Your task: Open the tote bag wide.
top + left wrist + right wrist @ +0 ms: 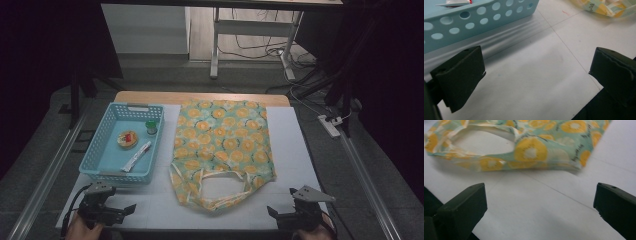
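A green cloth bag (pixel 222 145) with orange flower prints lies flat in the middle of the white mat, handles toward the near edge (pixel 499 157). A light blue perforated basket (pixel 102 155) stands to its left and holds a round orange-and-red item (pixel 127 139), a small green-lidded jar (pixel 151 127) and a white sachet (pixel 136 156). My left gripper (pixel 124 210) rests at the near left, just in front of the basket (pixel 481 17), jaws wide apart and empty. My right gripper (pixel 280 214) rests at the near right, in front of the bag's handles, open and empty.
The white mat (pixel 290 165) covers a wooden table (pixel 200 97). Metal rails run along both sides on the floor. A power strip (pixel 330 125) and cables lie on the floor at the right, desk legs at the back.
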Demonstrator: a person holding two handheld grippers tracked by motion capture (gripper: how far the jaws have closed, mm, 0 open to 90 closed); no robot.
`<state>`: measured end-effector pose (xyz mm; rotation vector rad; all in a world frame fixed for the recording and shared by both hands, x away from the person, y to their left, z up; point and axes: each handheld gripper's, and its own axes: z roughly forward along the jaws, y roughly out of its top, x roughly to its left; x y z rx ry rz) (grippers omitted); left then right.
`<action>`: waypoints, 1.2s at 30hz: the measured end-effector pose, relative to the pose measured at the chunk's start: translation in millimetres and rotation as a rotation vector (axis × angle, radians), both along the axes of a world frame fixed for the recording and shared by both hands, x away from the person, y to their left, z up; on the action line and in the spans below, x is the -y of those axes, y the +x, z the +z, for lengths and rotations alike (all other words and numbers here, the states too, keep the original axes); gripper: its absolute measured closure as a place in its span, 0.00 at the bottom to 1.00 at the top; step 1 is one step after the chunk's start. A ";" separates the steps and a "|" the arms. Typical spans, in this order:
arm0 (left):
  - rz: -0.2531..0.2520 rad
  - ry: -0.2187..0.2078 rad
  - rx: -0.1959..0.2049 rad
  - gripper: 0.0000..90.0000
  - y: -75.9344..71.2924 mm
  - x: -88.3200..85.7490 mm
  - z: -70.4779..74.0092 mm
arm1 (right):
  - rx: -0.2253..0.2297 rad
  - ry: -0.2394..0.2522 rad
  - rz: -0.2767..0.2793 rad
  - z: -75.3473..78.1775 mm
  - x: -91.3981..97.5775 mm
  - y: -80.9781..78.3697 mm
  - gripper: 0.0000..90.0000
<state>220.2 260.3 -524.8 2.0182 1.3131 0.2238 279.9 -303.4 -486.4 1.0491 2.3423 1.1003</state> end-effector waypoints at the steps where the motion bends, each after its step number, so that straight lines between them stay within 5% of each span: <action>1: -0.001 0.000 0.000 0.00 -0.1 0.2 0.1 | 0.006 -0.003 0.009 0.6 -1.3 -0.3 0.00; 16: -0.007 0.006 0.000 0.00 -0.1 1.3 0.0 | -0.055 0.035 0.132 0.4 -24.0 7.1 0.00; 25: -0.004 0.005 0.001 0.00 -0.3 1.0 0.1 | -0.063 0.042 0.132 6.9 -33.4 12.0 0.00; 36: -0.001 0.004 -0.001 0.00 -0.2 1.2 0.0 | -0.072 0.003 0.198 11.0 -52.7 18.7 0.00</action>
